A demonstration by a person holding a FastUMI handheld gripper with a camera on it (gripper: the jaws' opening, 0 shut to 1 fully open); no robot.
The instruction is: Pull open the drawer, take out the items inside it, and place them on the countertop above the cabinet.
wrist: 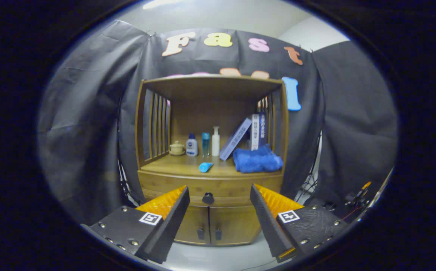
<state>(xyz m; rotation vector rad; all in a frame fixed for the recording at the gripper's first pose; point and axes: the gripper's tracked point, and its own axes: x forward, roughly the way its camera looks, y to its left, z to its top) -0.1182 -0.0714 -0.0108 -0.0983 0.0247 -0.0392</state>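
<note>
Dim overhead light, fisheye-bent edges

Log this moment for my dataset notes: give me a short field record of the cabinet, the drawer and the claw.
cabinet: wooden cabinet with slatted sides, against the black cloth wall
drawer: shut, dark round knob at its middle
countertop: small lidded jar, three bottles, blue tube lying down, leaning books, folded blue towel
lower doors: two, closed
claw: open, fingers spread either side of the knob, short of it, holding nothing
</note>
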